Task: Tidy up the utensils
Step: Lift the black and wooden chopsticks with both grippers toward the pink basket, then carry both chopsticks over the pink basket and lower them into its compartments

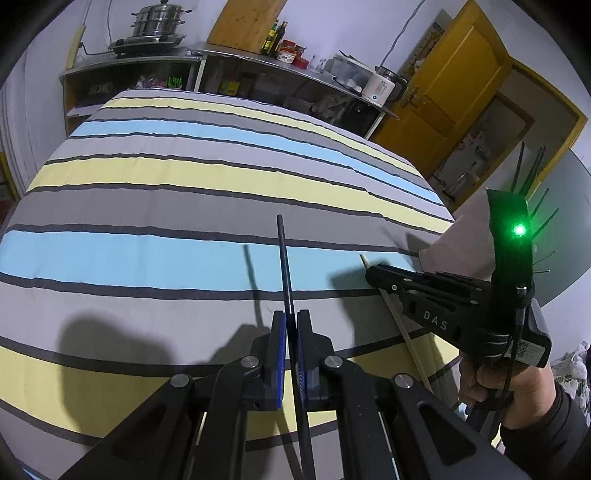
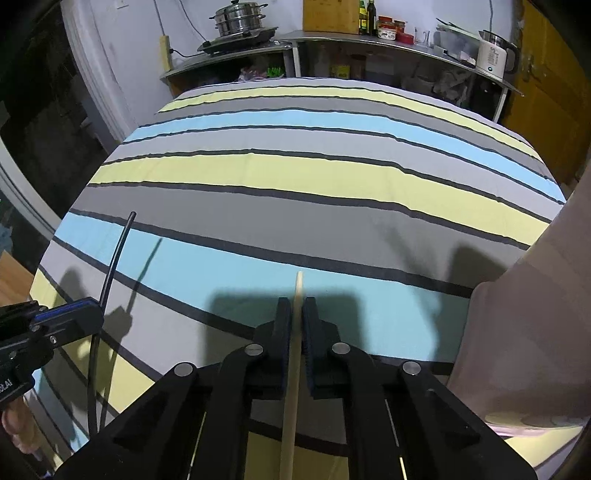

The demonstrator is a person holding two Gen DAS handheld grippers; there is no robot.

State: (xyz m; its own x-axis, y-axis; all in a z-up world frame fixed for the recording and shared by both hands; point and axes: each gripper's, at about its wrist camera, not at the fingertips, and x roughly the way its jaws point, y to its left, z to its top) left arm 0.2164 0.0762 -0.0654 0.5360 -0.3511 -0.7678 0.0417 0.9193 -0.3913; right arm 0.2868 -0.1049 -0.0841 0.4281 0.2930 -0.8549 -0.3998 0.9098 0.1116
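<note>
My left gripper (image 1: pixel 291 315) is shut on a thin black chopstick (image 1: pixel 284 258) that points up and away over the striped cloth (image 1: pixel 184 177). My right gripper (image 2: pixel 297 302) is shut on a pale wooden chopstick (image 2: pixel 293 369), which runs between its pads and ends just beyond the fingertips. In the left wrist view the right gripper (image 1: pixel 371 275) sits low over the cloth to the right, the wooden chopstick (image 1: pixel 406 332) slanting under it. The left gripper (image 2: pixel 98 308) with the black chopstick (image 2: pixel 110 266) shows at the left edge of the right wrist view.
A pinkish holder (image 2: pixel 524 332) stands at the cloth's right edge, with several dark sticks (image 1: pixel 532 173) rising behind it. Behind the cloth runs a metal shelf (image 1: pixel 258 59) with a steamer pot (image 1: pixel 159 22), bottles and a white kettle (image 1: pixel 380 86). A yellow door (image 1: pixel 454 81) is at right.
</note>
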